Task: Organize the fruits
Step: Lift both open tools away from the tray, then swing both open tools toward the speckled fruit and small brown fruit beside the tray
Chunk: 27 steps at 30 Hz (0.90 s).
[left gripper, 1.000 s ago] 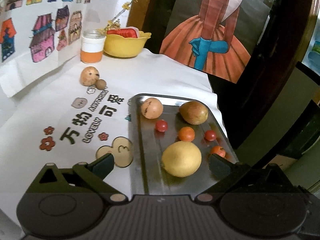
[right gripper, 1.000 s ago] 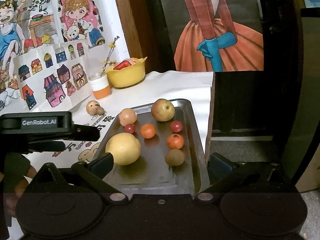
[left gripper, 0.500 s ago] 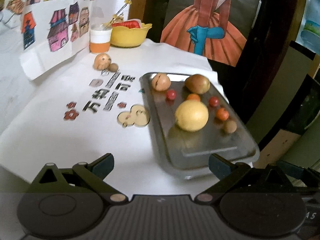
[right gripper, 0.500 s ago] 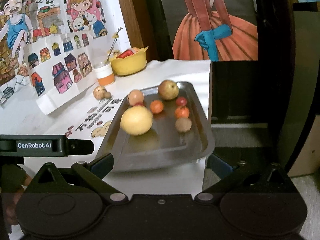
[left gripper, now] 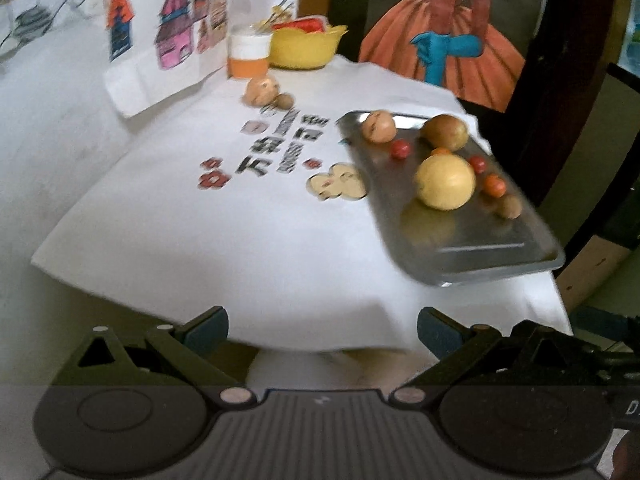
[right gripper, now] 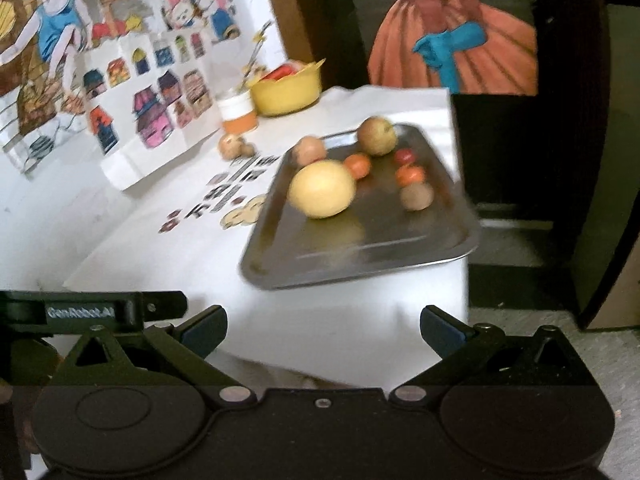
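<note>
White cloth covered the counter (left gripper: pixel 248 240); the metal tray (right gripper: pixel 400 240) of fruit sat at its right edge. We held both hand-held grippers, left (left gripper: pixel 322 326) and right (right gripper: pixel 322 326), apart and empty, and judged a slow, centred approach best.

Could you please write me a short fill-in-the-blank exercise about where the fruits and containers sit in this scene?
1. The large yellow fruit lies on the metal ____.
2. The bowl at the back of the table is coloured ____.
3. The white and orange cup stands right beside the ____.
4. Both the left gripper and the right gripper are ____ and hold nothing.

Missing words: tray; yellow; bowl; open
</note>
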Each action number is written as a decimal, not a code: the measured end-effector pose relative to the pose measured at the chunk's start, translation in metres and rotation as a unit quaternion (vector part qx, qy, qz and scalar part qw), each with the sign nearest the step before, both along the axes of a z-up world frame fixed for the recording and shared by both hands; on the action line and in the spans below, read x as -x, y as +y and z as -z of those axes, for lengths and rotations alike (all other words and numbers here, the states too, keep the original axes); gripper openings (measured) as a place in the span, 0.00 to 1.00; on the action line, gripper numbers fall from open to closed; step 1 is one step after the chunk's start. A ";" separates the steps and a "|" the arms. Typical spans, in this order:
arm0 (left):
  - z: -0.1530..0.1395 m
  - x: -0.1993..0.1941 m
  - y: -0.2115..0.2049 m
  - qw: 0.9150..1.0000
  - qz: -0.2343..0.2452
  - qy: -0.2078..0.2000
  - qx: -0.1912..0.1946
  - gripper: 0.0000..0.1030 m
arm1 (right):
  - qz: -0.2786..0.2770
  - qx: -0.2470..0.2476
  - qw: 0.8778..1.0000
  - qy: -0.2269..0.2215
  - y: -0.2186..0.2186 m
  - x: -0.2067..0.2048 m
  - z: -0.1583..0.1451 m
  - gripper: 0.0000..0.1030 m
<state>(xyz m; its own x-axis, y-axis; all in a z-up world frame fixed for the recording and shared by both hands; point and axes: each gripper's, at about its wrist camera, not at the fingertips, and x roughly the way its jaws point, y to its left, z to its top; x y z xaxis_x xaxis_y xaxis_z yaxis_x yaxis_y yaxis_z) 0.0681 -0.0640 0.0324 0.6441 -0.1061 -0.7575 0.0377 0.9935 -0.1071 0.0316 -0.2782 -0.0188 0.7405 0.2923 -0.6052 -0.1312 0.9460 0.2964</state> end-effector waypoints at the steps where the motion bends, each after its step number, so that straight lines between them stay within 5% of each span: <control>1: 0.002 0.001 0.005 1.000 -0.005 0.003 0.000 0.99 | -0.007 0.000 1.000 0.003 0.005 -0.002 0.000 0.99; 19: 0.007 -0.002 0.082 0.996 -0.091 0.021 0.003 0.99 | -0.083 0.010 0.996 0.014 0.063 -0.038 -0.003 0.99; 27: -0.001 -0.027 0.101 0.994 -0.101 -0.020 -0.025 0.99 | -0.090 0.022 0.996 -0.005 0.073 -0.074 -0.015 0.99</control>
